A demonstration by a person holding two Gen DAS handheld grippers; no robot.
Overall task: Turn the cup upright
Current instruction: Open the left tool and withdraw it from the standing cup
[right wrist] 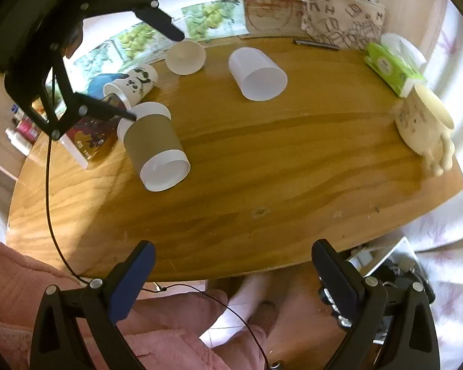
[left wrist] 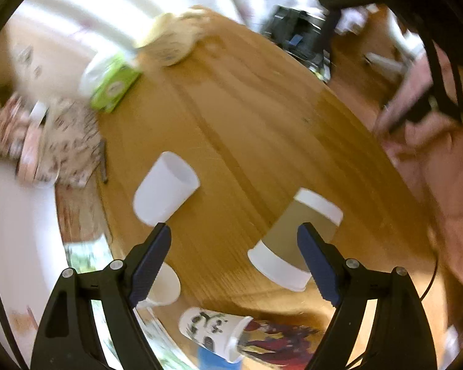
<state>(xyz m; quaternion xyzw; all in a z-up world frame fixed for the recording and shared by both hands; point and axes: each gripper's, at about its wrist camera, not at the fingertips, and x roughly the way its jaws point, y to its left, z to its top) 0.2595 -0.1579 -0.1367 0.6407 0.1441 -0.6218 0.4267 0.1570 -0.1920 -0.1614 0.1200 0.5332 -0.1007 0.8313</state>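
The left gripper (right wrist: pixel 152 74) is wide open, with its fingers held over the table. The right gripper (right wrist: pixel 233 273) is also open, at the near edge.

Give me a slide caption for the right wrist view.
Open left gripper nears a sleeved paper cup lying sideways on the wooden table.

Wooden table (right wrist: pixel 262 166) carries a brown-sleeved cup (right wrist: pixel 154 148) on its side at nine o'clock, white cup (right wrist: pixel 257 72) at twelve, tissue pack (right wrist: pixel 392 67) at two.

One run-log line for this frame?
left gripper: open, nothing held | right gripper: open | brown-sleeved cup: on its side | table
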